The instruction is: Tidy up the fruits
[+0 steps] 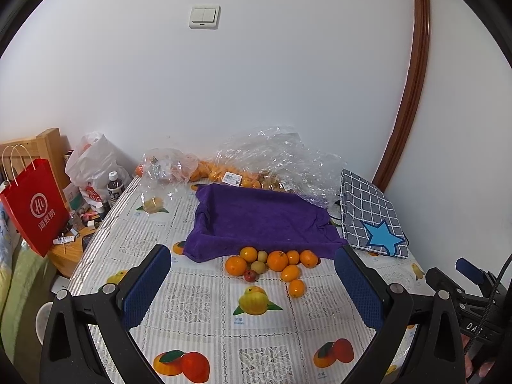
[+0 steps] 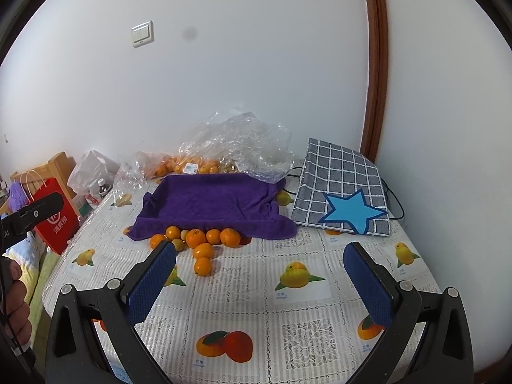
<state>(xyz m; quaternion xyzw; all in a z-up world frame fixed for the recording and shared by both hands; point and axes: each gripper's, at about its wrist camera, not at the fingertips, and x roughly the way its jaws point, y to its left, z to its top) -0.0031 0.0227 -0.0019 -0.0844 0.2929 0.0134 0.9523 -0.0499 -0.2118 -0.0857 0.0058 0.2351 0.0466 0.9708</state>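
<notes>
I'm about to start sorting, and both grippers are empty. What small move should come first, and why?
Probably ease the open left gripper forward toward the nearest orange, which lies apart from the fruit cluster before the purple towel-lined tray.

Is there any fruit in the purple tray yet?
Empty. The purple tray shows only bare cloth inside; the oranges lie on the table in front.
</notes>
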